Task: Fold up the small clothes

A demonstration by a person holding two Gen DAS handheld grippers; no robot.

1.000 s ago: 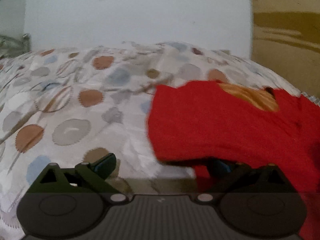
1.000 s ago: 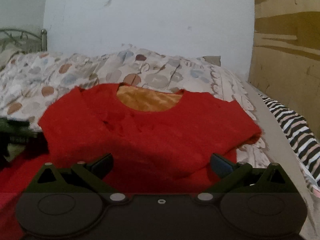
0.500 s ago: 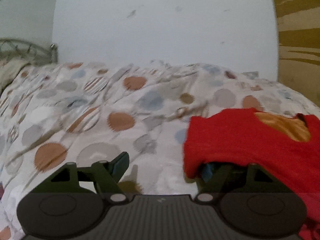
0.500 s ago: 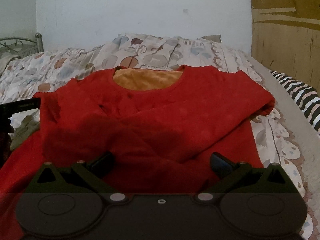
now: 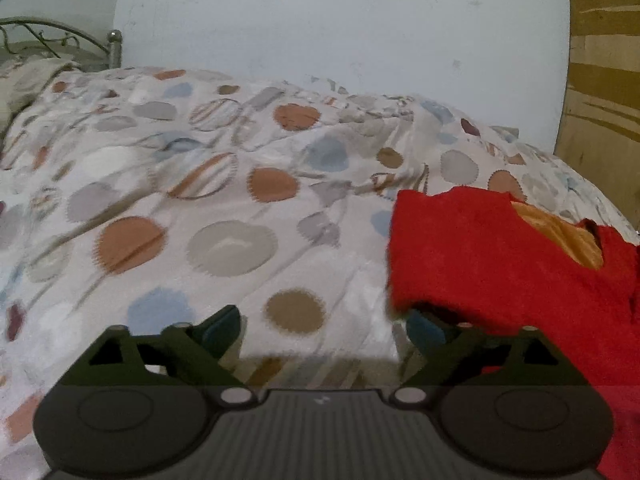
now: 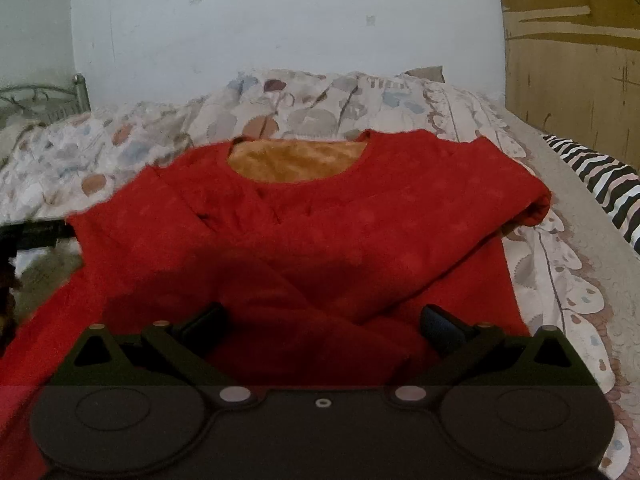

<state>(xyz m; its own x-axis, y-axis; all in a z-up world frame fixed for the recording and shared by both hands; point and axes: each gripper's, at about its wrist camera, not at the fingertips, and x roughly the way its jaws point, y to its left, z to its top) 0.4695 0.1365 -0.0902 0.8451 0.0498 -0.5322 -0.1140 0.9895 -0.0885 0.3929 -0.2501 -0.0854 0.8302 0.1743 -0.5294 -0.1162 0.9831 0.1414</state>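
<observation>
A red top (image 6: 360,232) with an orange lining (image 6: 296,160) at the neck lies flat on the bed, both sleeves folded in across its chest. My right gripper (image 6: 322,320) hovers open over its lower middle, nothing pinched. In the left wrist view the top's left edge (image 5: 460,260) drapes over the right fingertip (image 5: 426,326). The left gripper (image 5: 324,326) has its jaws opening, with only bedspread between them. That gripper also shows as a dark shape (image 6: 36,232) at the left edge of the right wrist view.
A pale bedspread (image 5: 224,240) printed with brown, grey and blue circles covers the bed. A metal bedstead (image 5: 114,46) stands far left against the white wall (image 5: 340,28). A wooden panel (image 6: 572,60) rises at the right, with a black-and-white striped cloth (image 6: 600,184) below it.
My left gripper has drawn away to the left, so the red top sits farther right in its view. Its jaws narrowed and then widened again. The right gripper has barely moved.
</observation>
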